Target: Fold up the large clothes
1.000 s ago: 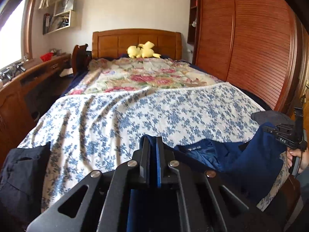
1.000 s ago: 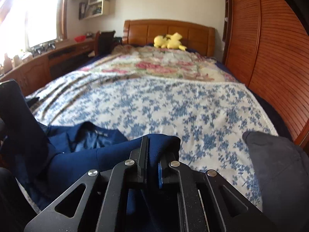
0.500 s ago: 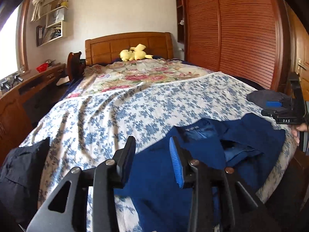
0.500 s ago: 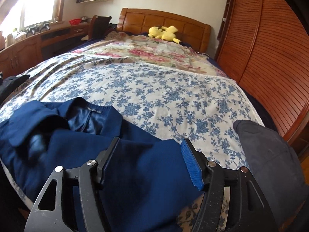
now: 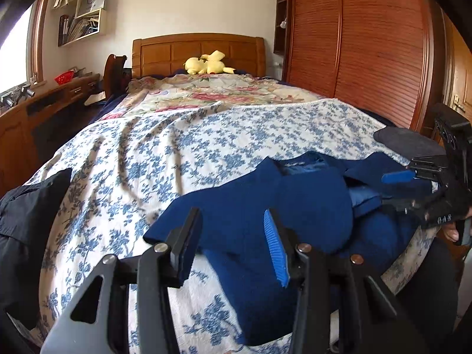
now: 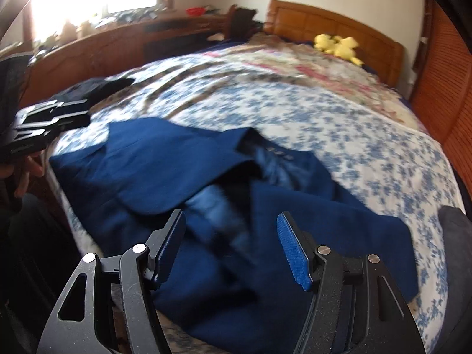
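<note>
A navy blue jacket (image 5: 280, 203) lies spread at the foot of the bed, lining showing at its open collar; it also shows in the right wrist view (image 6: 177, 165). My left gripper (image 5: 233, 242) is open and empty, just above the jacket's left part. My right gripper (image 6: 231, 246) is open and empty above the jacket's front edge. In the left wrist view the right gripper (image 5: 413, 185) shows at the far right. In the right wrist view the left gripper (image 6: 50, 118) shows at the far left.
The bed has a blue-flowered cover (image 5: 183, 147) and a wooden headboard (image 5: 197, 53) with a yellow plush toy (image 5: 209, 63). A black garment (image 5: 26, 221) lies at the left corner, a dark grey one (image 5: 407, 143) at the right. Wooden wardrobe doors (image 5: 368, 44) stand right, a desk (image 5: 44, 103) left.
Both grippers held the blue jacket shut a second ago. They opened, let it drop onto the bed and drew back. The right gripper has swung left.
</note>
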